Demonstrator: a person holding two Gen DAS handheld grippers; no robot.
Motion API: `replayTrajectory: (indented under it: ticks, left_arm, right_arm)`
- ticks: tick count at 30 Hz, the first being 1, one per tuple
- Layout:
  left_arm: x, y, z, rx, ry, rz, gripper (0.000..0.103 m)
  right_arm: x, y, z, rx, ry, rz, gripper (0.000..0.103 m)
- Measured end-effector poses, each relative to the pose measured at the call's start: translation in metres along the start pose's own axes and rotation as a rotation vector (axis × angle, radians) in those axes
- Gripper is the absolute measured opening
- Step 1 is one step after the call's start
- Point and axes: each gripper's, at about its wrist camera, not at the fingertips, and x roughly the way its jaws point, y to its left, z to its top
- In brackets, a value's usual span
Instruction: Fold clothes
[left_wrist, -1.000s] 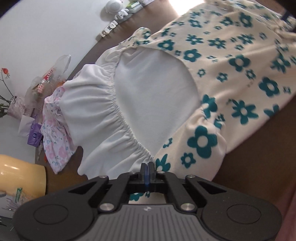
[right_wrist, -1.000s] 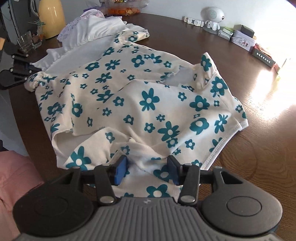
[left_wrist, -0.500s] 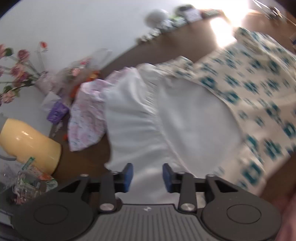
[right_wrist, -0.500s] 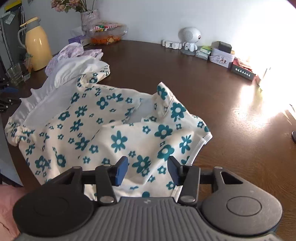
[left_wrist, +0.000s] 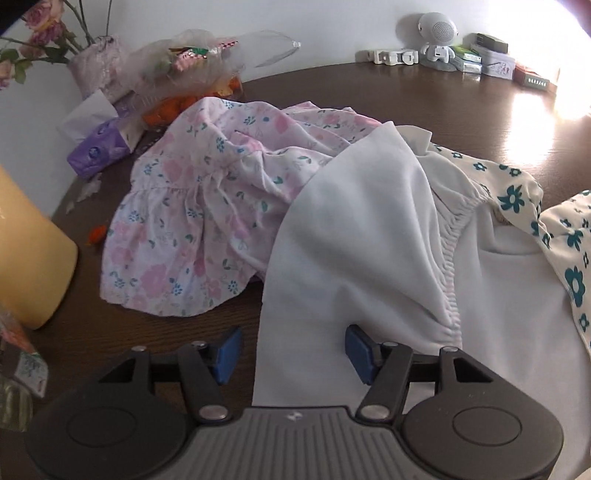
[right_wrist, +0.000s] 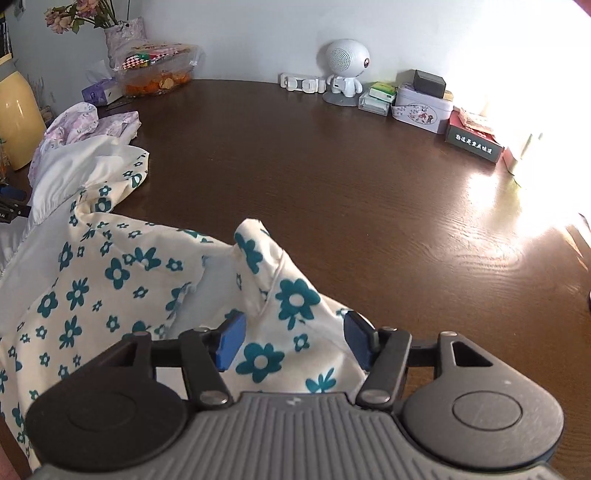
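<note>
Left wrist view
My left gripper (left_wrist: 291, 350): jaws spread wide, holding nothing; the blue pads (left_wrist: 228, 349) stand on either side of the white cloth's near edge, with the left pad over bare wood and the right pad over fabric. I cannot tell whether either pad touches it.
White garment (left_wrist: 369, 236): plain white with a gathered elastic seam, lying rumpled at the near edge of the table (left_wrist: 424, 99), its near hem passing between my fingers.
Flowered garment (left_wrist: 565, 236): cream with teal flowers, showing at the right, lying against the white cloth.
Pink floral dress (left_wrist: 192, 229): crumpled just beyond the white garment, toward the table's left edge, partly tucked under it.
Yellow jug (left_wrist: 29, 251): at the left edge.
Purple tissue pack (left_wrist: 98, 147): at the far left, beside a bag of snacks (left_wrist: 184, 74).

Right wrist view
My right gripper (right_wrist: 291, 341): jaws wide apart, gripping nothing; a raised fold of the flowered cloth sits between the fingers, loose.
Flowered garment (right_wrist: 110, 280): spread along the near left edge of the table (right_wrist: 332, 166), one corner standing up in a peak, white lining showing in an opening.
White robot figure (right_wrist: 345, 70): at the far edge, with small boxes (right_wrist: 421, 103) to its right.
</note>
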Motion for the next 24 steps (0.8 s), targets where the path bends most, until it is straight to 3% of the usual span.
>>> replayTrajectory:
  ticks: [4,7,8,9,10,11,12,13,24]
  left_arm:
    - [0.002,0.002,0.002,-0.001,-0.002,-0.028,0.056]
    - [0.001,0.001,0.002,0.006,-0.010,-0.068,0.028]
    - [0.000,-0.003,0.002,0.022,-0.011,-0.058,0.011]
    - [0.000,-0.007,0.002,0.038,-0.013,-0.044,0.008]
    - [-0.001,-0.011,0.002,0.058,-0.015,-0.024,0.008]
    - [-0.001,-0.016,0.001,0.079,-0.015,-0.004,0.005]
    - [-0.002,-0.020,0.000,0.098,-0.013,0.022,0.005]
    - [-0.002,-0.023,-0.001,0.108,-0.011,0.044,0.005]
    - [-0.023,-0.042,-0.038,0.094,0.012,0.199,0.005]
  right_arm:
    - [0.020,0.002,0.014,-0.023,0.023,0.003,0.061]
    - [0.034,0.002,0.019,-0.026,0.044,0.007,0.060]
    - [0.038,0.002,0.020,-0.028,0.050,0.010,0.060]
    - [0.041,0.003,0.020,-0.027,0.055,0.015,0.053]
    - [0.044,0.002,0.021,-0.023,0.060,0.026,0.039]
    - [0.046,0.002,0.021,-0.019,0.065,0.038,0.031]
    - [0.048,0.002,0.022,-0.015,0.070,0.049,0.014]
    - [0.050,0.002,0.021,-0.014,0.073,0.053,0.011]
    - [0.058,0.004,0.027,-0.023,0.052,-0.041,0.010]
